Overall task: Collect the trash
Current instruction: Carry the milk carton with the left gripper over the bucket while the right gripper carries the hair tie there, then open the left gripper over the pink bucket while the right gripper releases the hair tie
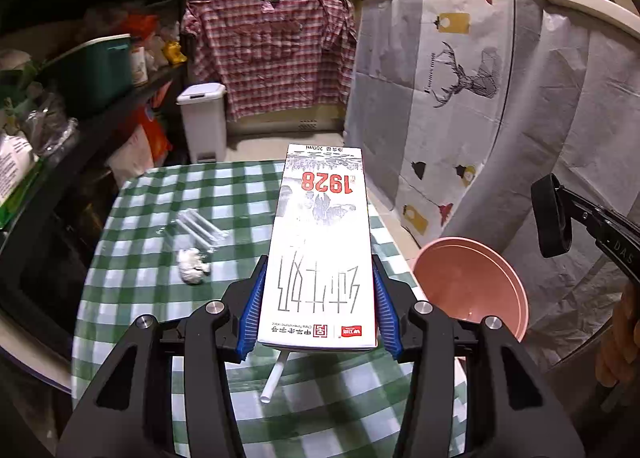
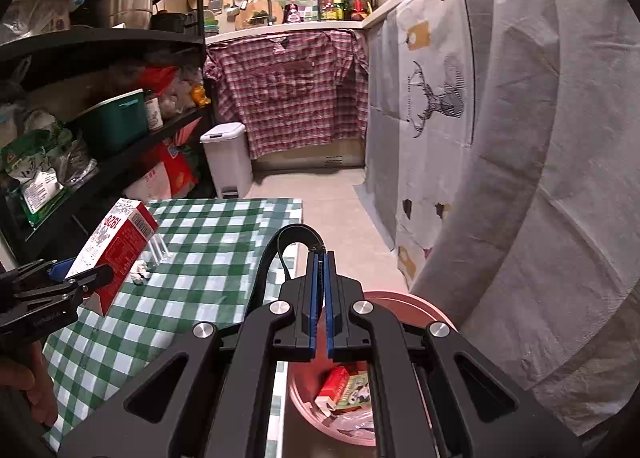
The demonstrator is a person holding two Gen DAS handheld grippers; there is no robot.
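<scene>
Black hand-held gripper [image 1: 318, 298] linkages, blue ribbed pads [image 1: 250, 310], silver screws, bare skin

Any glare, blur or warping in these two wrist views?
Left wrist: fisheye bends the counter edge; milk carton print sharp, glare on the pink basin floor. Right wrist: dark vignette corners, shelves dim, gripper sharp, tablecloth slightly soft.

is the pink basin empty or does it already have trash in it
Not empty. The right wrist view looks down into the pink basin and shows a red carton, a green-printed packet and clear plastic wrap at its bottom.
</scene>
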